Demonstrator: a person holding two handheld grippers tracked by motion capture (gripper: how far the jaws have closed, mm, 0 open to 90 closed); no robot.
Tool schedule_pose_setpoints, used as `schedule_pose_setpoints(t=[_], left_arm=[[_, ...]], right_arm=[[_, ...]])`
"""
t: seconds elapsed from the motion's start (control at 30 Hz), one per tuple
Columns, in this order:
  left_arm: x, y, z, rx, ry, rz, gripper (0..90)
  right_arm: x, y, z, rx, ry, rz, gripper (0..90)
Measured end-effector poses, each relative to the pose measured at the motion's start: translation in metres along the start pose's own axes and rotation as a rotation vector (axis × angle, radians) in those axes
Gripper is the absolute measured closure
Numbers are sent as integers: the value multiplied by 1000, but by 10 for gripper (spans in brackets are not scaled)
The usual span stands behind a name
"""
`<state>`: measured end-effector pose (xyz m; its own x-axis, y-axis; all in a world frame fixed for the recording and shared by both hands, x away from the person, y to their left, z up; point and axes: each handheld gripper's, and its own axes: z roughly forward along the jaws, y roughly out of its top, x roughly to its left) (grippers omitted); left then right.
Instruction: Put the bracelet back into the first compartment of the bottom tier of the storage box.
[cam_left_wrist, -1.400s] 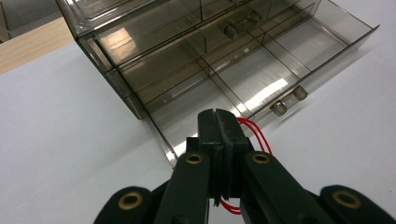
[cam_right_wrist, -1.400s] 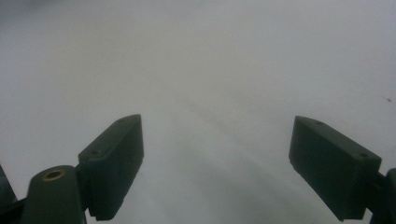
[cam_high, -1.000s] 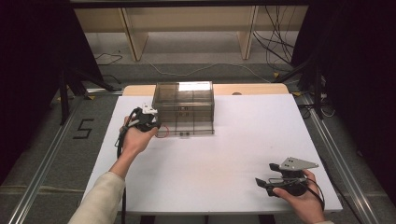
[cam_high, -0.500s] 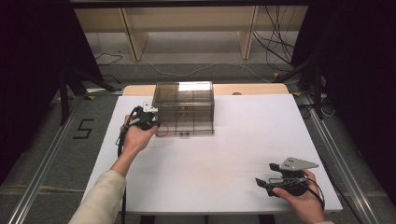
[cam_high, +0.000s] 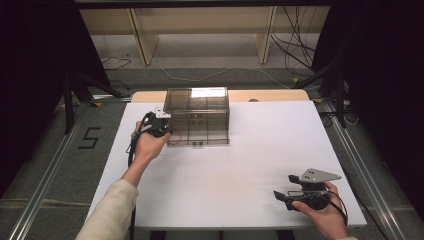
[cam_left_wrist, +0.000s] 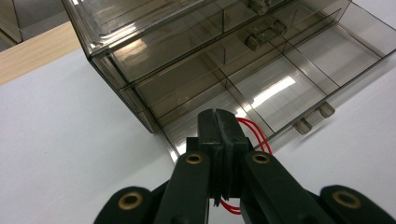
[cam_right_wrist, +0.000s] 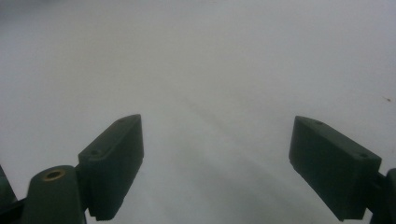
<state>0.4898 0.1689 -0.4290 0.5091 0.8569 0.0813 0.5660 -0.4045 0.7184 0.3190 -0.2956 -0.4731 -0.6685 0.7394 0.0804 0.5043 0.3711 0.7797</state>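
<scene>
Pinched red wire loop beside smoky box

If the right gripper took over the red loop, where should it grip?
On the loop's free bow beyond the left gripper, coming from the open drawer's side: the thin strands there look clear, though they may slip.

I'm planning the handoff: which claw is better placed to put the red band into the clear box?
Left. The left claw is shut on the red band right at the clear box; the right claw rests open at the table's near edge.
</scene>
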Motion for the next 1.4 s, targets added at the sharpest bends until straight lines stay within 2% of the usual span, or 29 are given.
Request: schedule_pose_setpoints(t=[0.47, 1.4], left_arm=[[3, 2, 10, 10, 17, 7, 897], [4, 8, 25, -1, 53, 28, 897]], right_arm=[[0, 0, 0, 7, 0, 1, 184], [-1, -1, -1, 4, 1, 4, 184]])
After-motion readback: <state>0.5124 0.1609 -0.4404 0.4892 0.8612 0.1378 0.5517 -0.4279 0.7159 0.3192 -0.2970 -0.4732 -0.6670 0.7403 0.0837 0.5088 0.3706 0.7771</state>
